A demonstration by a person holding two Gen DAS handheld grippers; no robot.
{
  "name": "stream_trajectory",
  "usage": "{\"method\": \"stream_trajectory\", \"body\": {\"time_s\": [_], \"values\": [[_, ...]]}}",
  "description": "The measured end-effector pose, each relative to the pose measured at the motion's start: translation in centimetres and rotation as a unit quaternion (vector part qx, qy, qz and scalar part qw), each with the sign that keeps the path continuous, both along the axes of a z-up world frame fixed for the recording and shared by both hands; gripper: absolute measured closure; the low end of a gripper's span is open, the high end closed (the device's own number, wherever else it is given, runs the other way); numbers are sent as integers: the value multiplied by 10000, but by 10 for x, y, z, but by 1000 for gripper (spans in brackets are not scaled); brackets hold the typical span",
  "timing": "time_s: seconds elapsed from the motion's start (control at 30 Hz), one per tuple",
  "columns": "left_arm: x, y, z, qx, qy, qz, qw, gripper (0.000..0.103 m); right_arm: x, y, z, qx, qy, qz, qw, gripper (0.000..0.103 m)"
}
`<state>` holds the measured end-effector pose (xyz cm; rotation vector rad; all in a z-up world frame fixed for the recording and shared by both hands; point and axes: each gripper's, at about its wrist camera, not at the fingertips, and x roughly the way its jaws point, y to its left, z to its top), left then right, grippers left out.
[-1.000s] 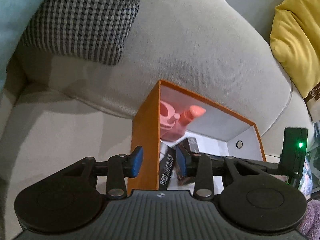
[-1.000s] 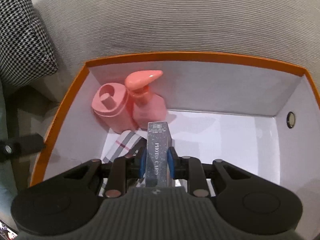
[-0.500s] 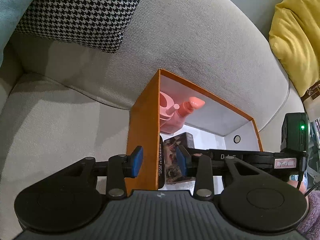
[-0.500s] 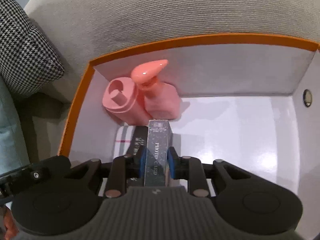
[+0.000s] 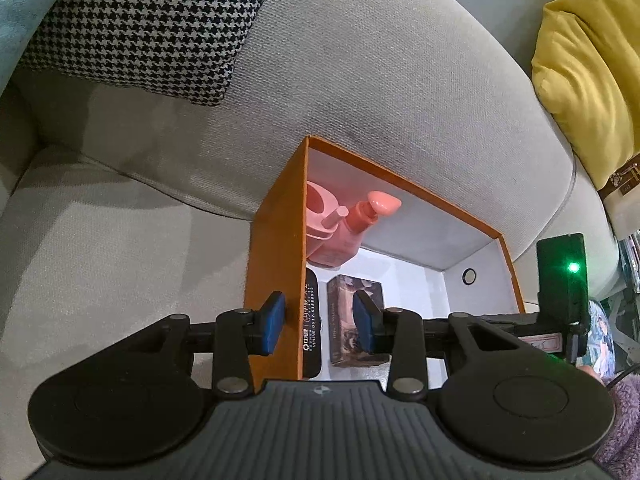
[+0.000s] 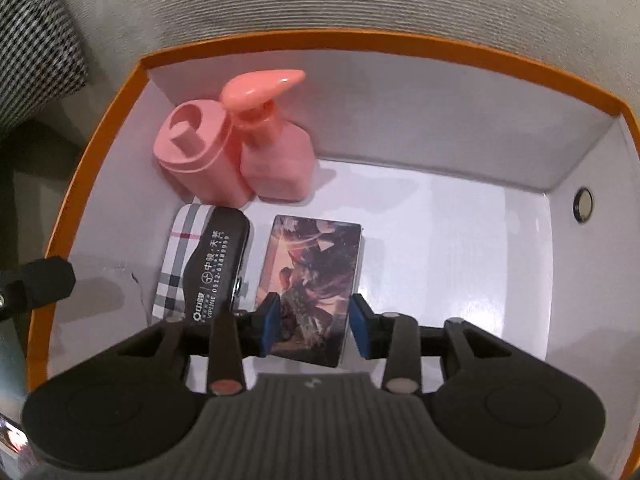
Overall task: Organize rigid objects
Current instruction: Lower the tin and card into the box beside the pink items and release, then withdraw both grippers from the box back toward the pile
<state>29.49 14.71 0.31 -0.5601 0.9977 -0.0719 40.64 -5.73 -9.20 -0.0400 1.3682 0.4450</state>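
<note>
Sofa-set orange box (image 6: 100, 128): right half bare; both grippers' jaws wide, left (image 5: 320, 326) straddling its wall

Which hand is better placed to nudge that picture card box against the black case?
Right. The right gripper hangs open directly over the card box inside the orange box; the left gripper straddles that box's wall.

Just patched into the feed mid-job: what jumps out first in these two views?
The orange box on the grey sofa, with two pink bottles upright in its far-left corner. In front of them lie a black case and a photo card box, flat beneath the right gripper, jaws open. The left gripper straddles the box's wall.
</note>
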Motion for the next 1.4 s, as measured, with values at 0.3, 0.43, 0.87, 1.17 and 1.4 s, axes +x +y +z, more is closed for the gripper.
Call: {"method": "stream_trajectory", "body": {"time_s": [0.3,0.43,0.87,1.17,1.4], "values": [[1,0,0,21,-10,-29,10000,60,-9,16,3,-92,-240,541,9982,71],[0,-2,3,107,-49,-90,9999,60,-8,12,5,-14,-182,462,9988,71],[-71,-39,68,754,-1087,-449,9902,60,-93,-47,99,756,-1492,310,9854,62],[-154,-89,61,364,-966,-729,9920,60,-213,-119,117,1033,-1914,-244,9758,48],[-206,-129,13,-31,-400,-937,9948,60,-296,-156,81,953,-1593,-611,9807,49]]}}
